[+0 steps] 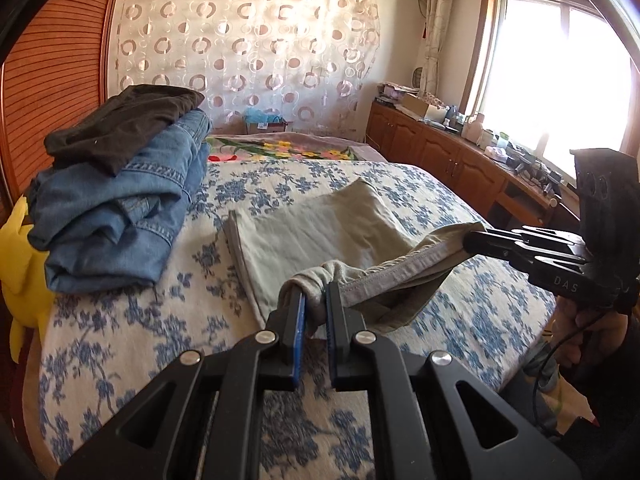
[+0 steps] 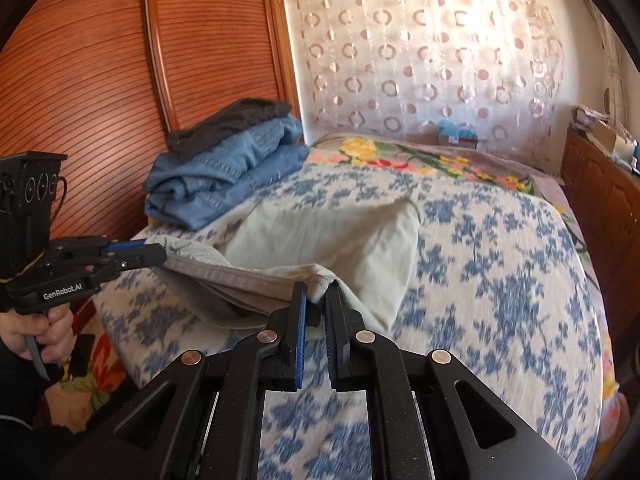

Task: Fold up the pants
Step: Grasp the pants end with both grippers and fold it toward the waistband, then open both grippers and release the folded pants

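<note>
Both tools clamped nearly closed on the pale grey-green cotton pants (image 1: 316,232), one at each end of the near stitched edge. Left tool (image 1: 316,300) pinches a bunched corner of that edge between its blue pads; right tool (image 1: 476,240) grips the other end, seen from the side. From the right wrist view it is the same: right tool (image 2: 318,300) has fabric in its tips, left tool (image 2: 154,254) holds the far left end of the hem.

Pants lie on the bed with the blue-floral white bedspread (image 1: 120,344), roughly mid-bed. The near edge is lifted clear of the spread and stretched between the two tools; the far part lies flat.

Progress, my read: the pants look already doubled, since the flat part is a compact panel with layered edges showing at the lifted side. Can't tell how many folds are in. The lifted edge is not yet carried over, so the current fold is mid-way at best. Left to do: bring the held edge across onto the flat far part, release, maybe smooth, then likely add it to the pile.

Pile at the back left against the wooden slatted headboard (image 2: 80,80): folded blue denim jeans (image 1: 120,208) with a folded dark charcoal garment (image 1: 120,124) on top. Suggests earlier items are finished and this pair is next.

Risk: sag in the middle of the lifted edge could crease the fold.
</note>
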{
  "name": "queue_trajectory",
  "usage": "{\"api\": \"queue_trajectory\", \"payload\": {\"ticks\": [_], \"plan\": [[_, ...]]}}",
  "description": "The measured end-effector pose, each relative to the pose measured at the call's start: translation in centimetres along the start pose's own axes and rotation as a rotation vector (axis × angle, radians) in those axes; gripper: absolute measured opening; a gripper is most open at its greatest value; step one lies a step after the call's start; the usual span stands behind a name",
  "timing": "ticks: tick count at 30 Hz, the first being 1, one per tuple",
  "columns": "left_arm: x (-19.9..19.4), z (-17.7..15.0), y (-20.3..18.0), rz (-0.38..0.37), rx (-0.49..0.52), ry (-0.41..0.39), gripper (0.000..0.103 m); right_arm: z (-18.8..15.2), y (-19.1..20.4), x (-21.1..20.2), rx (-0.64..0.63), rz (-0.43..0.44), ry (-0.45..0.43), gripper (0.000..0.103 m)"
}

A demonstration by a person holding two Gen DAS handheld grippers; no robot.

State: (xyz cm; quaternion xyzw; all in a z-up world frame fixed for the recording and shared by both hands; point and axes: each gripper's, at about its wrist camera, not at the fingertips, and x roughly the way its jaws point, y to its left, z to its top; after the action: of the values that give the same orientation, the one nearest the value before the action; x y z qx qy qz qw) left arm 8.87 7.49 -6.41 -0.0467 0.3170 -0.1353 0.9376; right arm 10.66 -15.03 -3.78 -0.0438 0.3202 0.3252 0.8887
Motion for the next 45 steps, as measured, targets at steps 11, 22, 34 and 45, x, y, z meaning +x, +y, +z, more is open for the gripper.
{"api": "queue_trajectory", "payload": {"ticks": [11, 22, 34, 45], "plan": [[4.5, 3.1, 1.8, 0.008, -0.006, 0.04, 0.005, 2.7, -2.1, 4.1, -0.007, -0.048, 0.014, 0.005], [6.8, 5.1, 2.4, 0.055, 0.024, 0.06, 0.006, 4.6, -3.2, 7.3, -0.019, -0.083, 0.038, 0.005], [9.7, 6.8, 3.0, 0.1, 0.043, 0.106, 0.007, 5.9, -5.0, 11.1, 0.014, -0.109, 0.086, 0.006], [10.1, 7.3, 3.5, 0.105, 0.007, 0.119, 0.011, 6.6, -5.4, 11.8, 0.028, -0.118, 0.083, 0.011]]}}
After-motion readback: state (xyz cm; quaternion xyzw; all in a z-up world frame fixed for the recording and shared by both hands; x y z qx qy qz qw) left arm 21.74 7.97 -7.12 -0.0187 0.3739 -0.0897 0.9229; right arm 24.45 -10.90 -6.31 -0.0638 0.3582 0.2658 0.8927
